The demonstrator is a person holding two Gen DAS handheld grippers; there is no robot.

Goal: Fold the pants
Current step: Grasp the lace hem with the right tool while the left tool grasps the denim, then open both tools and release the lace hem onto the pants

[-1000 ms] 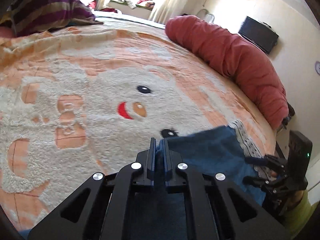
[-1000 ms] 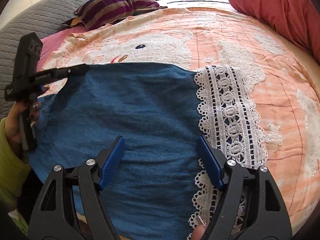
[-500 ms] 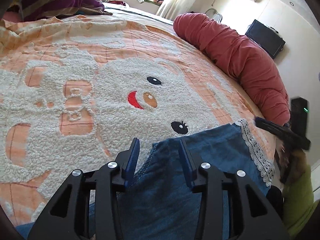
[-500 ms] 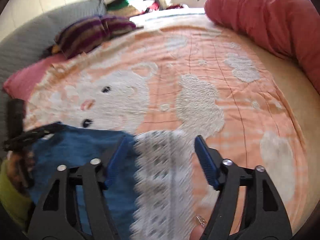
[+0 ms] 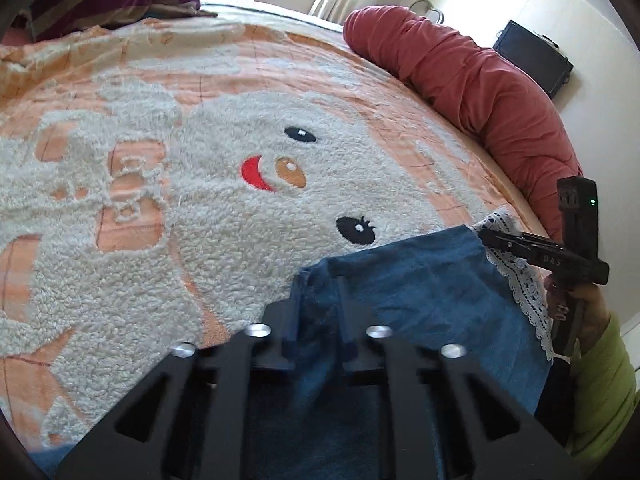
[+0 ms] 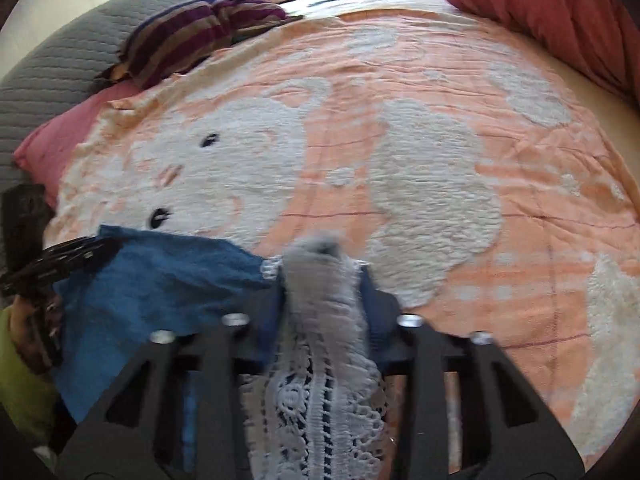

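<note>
The blue denim pants (image 5: 420, 300) with a white lace hem (image 5: 520, 280) lie at the near edge of the bed. My left gripper (image 5: 318, 304) is closing on the pants' near left corner, jaws narrow with denim between them. In the right wrist view my right gripper (image 6: 322, 280) is shut on the bunched lace hem (image 6: 320, 360), blue denim (image 6: 160, 280) spreading to its left. Each gripper shows in the other's view: the right one (image 5: 560, 256) and the left one (image 6: 60, 260).
The bed has an orange and white fleece bear blanket (image 5: 200, 160). A red rolled duvet (image 5: 480, 92) lies along the far right side. A striped purple cushion (image 6: 192, 36) and grey headboard (image 6: 60, 60) are at the far left.
Both grippers opened, shifted along the pants' edge and closed again. The right one moved from the denim to the lace hem and shut on it; the left narrowed on the denim corner.
</note>
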